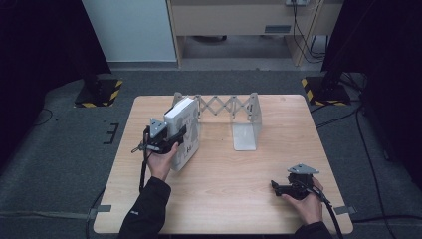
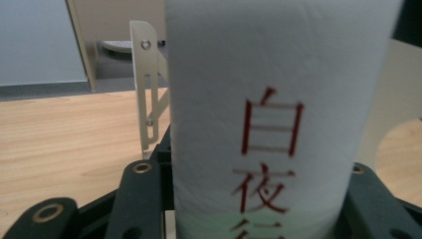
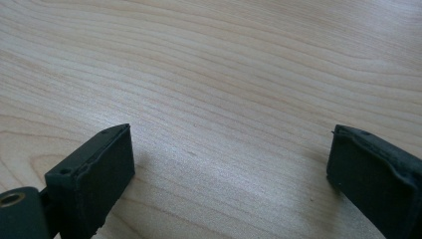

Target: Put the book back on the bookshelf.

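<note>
Gripping the thick white book (image 1: 183,133) in my left gripper (image 1: 175,138), at the expanding metal rack's (image 1: 242,115) left end; next, seating it upright there. My right gripper (image 1: 279,188) rests spread, near-right.

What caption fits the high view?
Left hand-held gripper clamps a white book beside an expanding metal book rack.

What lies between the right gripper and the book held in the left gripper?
Bare wooden table, as the high view shows; nothing lies between the right gripper and the book.
</note>
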